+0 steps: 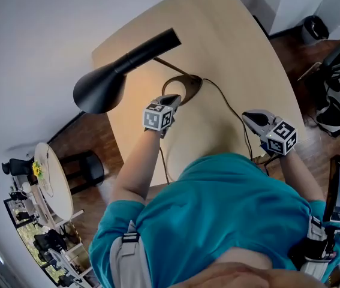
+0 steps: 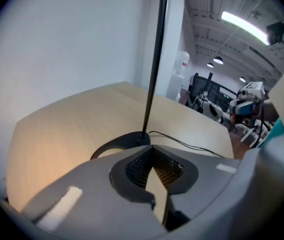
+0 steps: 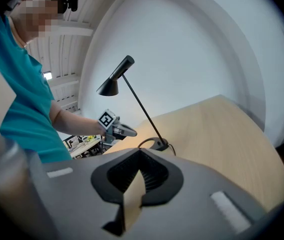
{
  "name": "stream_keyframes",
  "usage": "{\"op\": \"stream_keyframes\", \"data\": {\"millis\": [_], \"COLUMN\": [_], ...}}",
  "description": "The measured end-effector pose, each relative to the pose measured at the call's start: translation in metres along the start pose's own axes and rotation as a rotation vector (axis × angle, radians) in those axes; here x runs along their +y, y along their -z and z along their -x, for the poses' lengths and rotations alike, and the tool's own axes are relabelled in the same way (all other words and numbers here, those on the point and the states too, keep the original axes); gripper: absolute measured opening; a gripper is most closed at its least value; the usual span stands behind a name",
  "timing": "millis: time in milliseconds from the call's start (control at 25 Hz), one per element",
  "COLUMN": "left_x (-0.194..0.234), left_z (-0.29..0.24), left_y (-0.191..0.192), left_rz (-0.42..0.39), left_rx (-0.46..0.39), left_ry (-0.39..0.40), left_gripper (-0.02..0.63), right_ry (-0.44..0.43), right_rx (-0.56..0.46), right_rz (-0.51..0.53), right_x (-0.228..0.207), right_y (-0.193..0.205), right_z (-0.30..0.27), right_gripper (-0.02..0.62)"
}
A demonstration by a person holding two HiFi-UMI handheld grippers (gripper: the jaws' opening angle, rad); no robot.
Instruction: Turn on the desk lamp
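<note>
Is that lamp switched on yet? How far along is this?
It looks about done: a warm glow lies on the table under the black shade, so the lamp seems lit. In hand: the left gripper, jaws together and empty, sits close to the lamp base, apparently not touching it. The right gripper, also shut and empty, hangs off to the side. Left: probably only drawing the left gripper away.

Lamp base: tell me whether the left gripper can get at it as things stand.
Probably yes. The left gripper sits just short of the lamp base, jaws shut and empty, with only table between them. The cord leads off sideways, out of the way.
</note>
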State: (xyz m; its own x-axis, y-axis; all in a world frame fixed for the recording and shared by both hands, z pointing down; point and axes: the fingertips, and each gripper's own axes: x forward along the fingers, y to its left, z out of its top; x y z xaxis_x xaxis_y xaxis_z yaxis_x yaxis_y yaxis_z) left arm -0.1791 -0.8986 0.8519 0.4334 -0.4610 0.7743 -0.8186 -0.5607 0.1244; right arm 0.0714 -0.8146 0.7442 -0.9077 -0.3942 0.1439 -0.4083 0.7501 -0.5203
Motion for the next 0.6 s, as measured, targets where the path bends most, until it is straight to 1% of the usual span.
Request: {"op": "stream_keyframes", "data": {"millis": [80, 160, 240, 280, 360, 440, 480, 520, 560, 600], "left_x": [-0.022, -0.045, -0.077, -0.103, -0.166, -0.218, -0.236, -0.243, -0.239, -0.225], "left_z": [0.037, 0.061, 0.084, 0.106, 0.166, 0.229, 0.260, 0.287, 0.308, 0.322], "left_y": [0.026, 0.049, 0.063, 0.068, 0.069, 0.058, 0.058, 0.067, 0.085, 0.110], "left_rz": [0.078, 0.165, 0.261, 0.302, 0.344, 0.342, 0.340, 0.343, 0.349, 0.353], "left_rx": [-0.102, -0.200, -0.280, -0.314, -0.396, -0.494, -0.534, -0.565, -0.591, -0.617], "left_ry": [0.014, 0.034, 0.057, 0.066, 0.071, 0.065, 0.064, 0.062, 0.058, 0.052], "left_gripper": [0.005, 0.005, 0.005, 0.005, 0.005, 0.005, 0.005, 0.005, 0.005, 0.005], "right_ry": [-0.038, -0.073, -0.106, -0.124, -0.165, -0.201, -0.210, -0.217, -0.223, -0.230], "right_rx": [-0.001, 0.005, 0.017, 0.023, 0.030, 0.036, 0.043, 0.051, 0.062, 0.072], "right_rz": [0.018, 0.032, 0.050, 0.063, 0.124, 0.218, 0.253, 0.278, 0.298, 0.317], "right_x": [0.013, 0.014, 0.020, 0.038, 0.097, 0.164, 0.199, 0.232, 0.259, 0.279], "right_y": [0.002, 0.003, -0.008, -0.019, -0.053, -0.095, -0.109, -0.113, -0.106, -0.088], "right_z": [-0.002, -0.007, -0.004, 0.006, 0.041, 0.074, 0.084, 0.086, 0.076, 0.056], "right_gripper": [0.002, 0.002, 0.002, 0.002, 0.002, 0.002, 0.002, 0.002, 0.002, 0.002]}}
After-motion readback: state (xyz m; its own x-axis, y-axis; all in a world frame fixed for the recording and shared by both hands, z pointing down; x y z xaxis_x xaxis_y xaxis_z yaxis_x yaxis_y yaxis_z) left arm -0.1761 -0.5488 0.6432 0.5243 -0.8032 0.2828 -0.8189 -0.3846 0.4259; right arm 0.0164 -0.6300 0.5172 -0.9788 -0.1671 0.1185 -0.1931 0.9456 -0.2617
